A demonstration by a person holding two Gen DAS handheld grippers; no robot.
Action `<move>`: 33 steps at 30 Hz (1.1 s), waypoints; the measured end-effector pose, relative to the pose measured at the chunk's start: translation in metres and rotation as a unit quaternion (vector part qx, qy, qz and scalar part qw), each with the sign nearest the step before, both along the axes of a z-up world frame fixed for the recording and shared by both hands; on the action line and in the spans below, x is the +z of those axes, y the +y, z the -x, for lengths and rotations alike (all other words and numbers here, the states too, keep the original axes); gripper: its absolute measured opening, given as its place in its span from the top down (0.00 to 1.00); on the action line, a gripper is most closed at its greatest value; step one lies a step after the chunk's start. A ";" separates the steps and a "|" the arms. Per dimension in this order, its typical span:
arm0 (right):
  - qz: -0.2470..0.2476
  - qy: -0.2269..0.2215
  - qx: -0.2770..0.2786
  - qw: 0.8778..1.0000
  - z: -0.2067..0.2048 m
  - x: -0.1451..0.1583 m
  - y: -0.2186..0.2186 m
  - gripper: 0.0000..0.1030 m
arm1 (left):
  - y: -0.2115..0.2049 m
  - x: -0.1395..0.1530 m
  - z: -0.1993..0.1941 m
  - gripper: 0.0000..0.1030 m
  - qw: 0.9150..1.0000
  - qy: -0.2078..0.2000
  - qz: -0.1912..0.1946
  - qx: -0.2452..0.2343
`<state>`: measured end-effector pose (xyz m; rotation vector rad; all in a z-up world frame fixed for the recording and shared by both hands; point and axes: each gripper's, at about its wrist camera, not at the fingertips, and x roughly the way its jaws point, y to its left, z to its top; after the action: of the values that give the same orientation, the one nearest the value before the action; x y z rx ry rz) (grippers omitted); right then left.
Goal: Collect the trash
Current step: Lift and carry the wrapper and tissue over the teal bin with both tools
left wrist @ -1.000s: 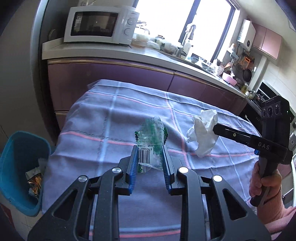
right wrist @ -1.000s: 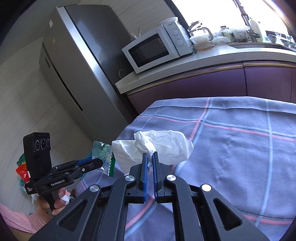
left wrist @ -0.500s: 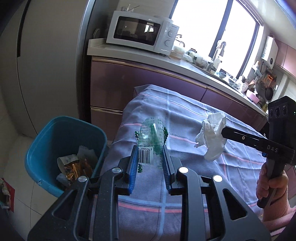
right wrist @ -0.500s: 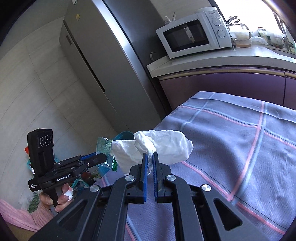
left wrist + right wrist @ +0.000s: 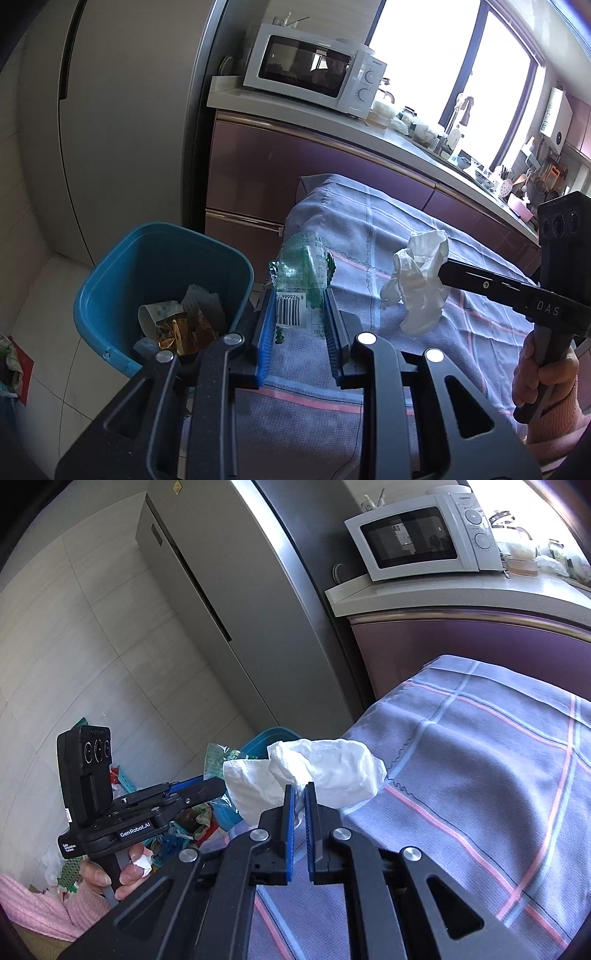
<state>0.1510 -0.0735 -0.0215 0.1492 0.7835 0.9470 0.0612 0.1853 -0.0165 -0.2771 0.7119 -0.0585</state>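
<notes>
In the left wrist view, the left gripper [image 5: 299, 306] fills the lower middle of the frame, its blue-lined jaws clenched on a green plastic wrapper [image 5: 301, 275] with a barcode label, which stands up between them. Only this view looks into the blue bin [image 5: 110, 291] at lower left, which holds a paper cup, a golden foil packet and white paper; its near rim lies just left of the left jaw. The right gripper [image 5: 441, 273] enters from the right edge, gripped by a hand [image 5: 543, 376] in a pink sleeve, with a crumpled white tissue [image 5: 419, 280] hanging from its tip over the checked tablecloth [image 5: 388, 229].

The right wrist view shows from close up what the other sees side-on: its jaws pinched nearly together on the tissue [image 5: 306, 771], which bulges above them at mid frame. The left gripper [image 5: 218, 788] appears at lower left, and loose litter on the floor beyond it shows only here. Only a sliver of the bin's rim [image 5: 273, 734] peeks out behind the tissue.

The cloth's left edge drops off just beside the bin. Farther back stand the purple cabinets [image 5: 266, 166], a grey refrigerator [image 5: 229, 602] at upper left, and a white microwave [image 5: 314, 70] on the counter; pale floor lies open left of the bin.
</notes>
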 end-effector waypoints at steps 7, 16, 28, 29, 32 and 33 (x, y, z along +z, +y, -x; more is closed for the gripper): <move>0.008 -0.003 0.016 1.000 0.002 0.000 0.019 0.96 | 0.017 -0.004 0.007 0.76 1.000 0.002 -0.003 0.023; 0.014 -0.011 0.037 0.999 0.004 0.002 0.042 0.96 | 0.037 -0.009 0.016 0.75 0.999 0.007 -0.008 0.050; 0.021 -0.013 0.061 0.998 0.004 0.002 0.068 0.96 | 0.050 -0.011 0.023 0.75 0.997 0.010 -0.018 0.072; 0.021 -0.013 0.062 0.998 0.004 0.002 0.070 0.96 | 0.051 -0.011 0.023 0.75 0.997 0.010 -0.019 0.074; 0.022 -0.013 0.066 0.998 0.004 0.000 0.073 0.96 | 0.054 -0.012 0.024 0.75 0.997 0.010 -0.018 0.078; 0.022 -0.012 0.067 0.997 0.003 0.000 0.074 0.96 | 0.056 -0.012 0.024 0.75 0.997 0.011 -0.017 0.079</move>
<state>0.1475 0.0006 -0.0217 0.0470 0.7985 1.0562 0.0372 0.2409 -0.0286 -0.2999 0.7093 0.1069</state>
